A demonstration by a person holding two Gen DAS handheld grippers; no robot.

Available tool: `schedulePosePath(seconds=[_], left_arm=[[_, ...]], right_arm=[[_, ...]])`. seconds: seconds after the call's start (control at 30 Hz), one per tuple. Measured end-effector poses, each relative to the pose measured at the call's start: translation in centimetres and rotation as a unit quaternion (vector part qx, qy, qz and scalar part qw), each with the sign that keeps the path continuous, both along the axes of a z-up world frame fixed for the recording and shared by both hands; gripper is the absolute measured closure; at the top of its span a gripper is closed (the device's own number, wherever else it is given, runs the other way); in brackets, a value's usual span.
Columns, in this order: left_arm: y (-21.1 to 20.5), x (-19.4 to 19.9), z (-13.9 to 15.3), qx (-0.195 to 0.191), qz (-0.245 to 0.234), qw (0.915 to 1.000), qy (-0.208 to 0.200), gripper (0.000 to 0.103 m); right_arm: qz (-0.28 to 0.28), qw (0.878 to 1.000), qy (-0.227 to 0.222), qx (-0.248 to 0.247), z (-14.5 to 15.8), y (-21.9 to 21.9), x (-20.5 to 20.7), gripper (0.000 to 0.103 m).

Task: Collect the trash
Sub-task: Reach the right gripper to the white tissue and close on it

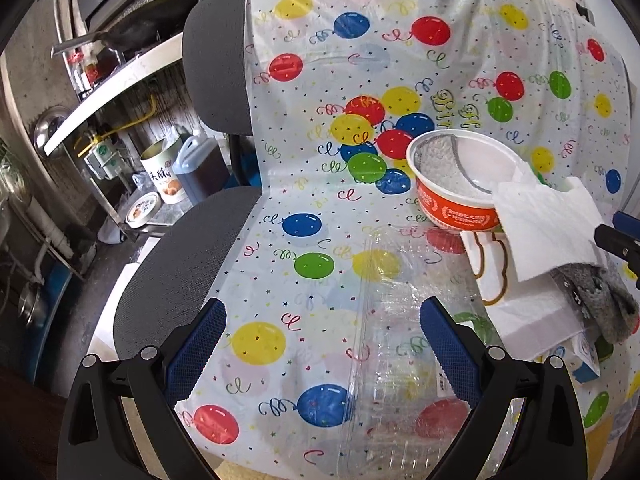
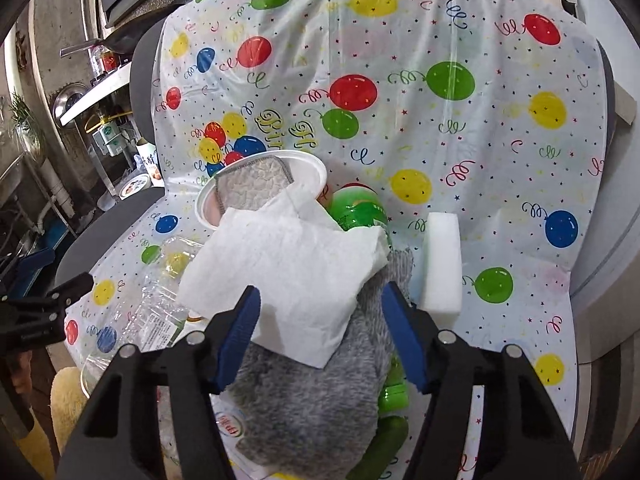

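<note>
Trash lies on a balloon-print plastic sheet (image 1: 320,80). An orange instant-noodle bowl (image 1: 456,204) holds a grey quilted cloth (image 1: 440,164). A white paper towel (image 2: 288,272) drapes from the bowl (image 2: 308,168) over a fuzzy grey cloth (image 2: 320,392) and a green bottle (image 2: 360,212). My right gripper (image 2: 322,336) stands open, its blue pads on either side of the towel and fuzzy cloth. My left gripper (image 1: 322,348) is open just above a clear plastic container (image 1: 384,360), with nothing pinched. The right gripper's tip (image 1: 616,236) shows at the towel's edge (image 1: 548,224).
A white foam block (image 2: 442,264) stands right of the fuzzy cloth. A white paper bag with a cloud print (image 1: 496,268) lies under the bowl. A black mesh chair (image 1: 180,260) borders the sheet on the left. Beyond it are a tin (image 1: 162,172) and an oil jug (image 1: 200,168).
</note>
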State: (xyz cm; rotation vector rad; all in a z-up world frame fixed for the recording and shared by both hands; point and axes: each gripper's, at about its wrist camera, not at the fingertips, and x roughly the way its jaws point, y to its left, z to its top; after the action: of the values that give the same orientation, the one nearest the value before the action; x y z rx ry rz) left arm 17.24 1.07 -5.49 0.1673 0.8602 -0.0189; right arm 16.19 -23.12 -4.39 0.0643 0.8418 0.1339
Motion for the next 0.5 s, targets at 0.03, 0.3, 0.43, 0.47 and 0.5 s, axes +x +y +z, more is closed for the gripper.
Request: schedulePosePath(seconds=[0.03, 0.3, 0.43, 0.47, 0.5], left_arm=[[0.1, 0.3, -0.2, -0.004, 0.002, 1.0, 0.003, 0.007], [-0.5, 0.3, -1.4, -0.026, -0.024, 0.9992, 0.021, 0.007], [-0.2, -0.6, -1.1, -0.027, -0.03, 0.9991, 0.017, 0.008], [0.0, -0.9, -0.8, -0.025, -0.028, 0.9992, 0.012, 0.008], [0.1, -1.2, -0.5, -0.023, -0.027, 0.9994, 0.007, 0.008]], right_arm=[[0.001, 1.0, 0.001, 0.001, -0.1, 0.0, 0.1, 0.042], [-0.016, 0.999, 0.039, 0.026, -2.2, -0.4, 3.3, 0.05], [-0.006, 0.999, 0.027, 0.042, -1.5, 0.2, 3.6, 0.094], [0.002, 0.999, 0.007, 0.042, -0.3, 0.7, 3.1, 0.095], [0.009, 0.999, -0.016, 0.041, 0.9, 1.0, 2.6, 0.096]])
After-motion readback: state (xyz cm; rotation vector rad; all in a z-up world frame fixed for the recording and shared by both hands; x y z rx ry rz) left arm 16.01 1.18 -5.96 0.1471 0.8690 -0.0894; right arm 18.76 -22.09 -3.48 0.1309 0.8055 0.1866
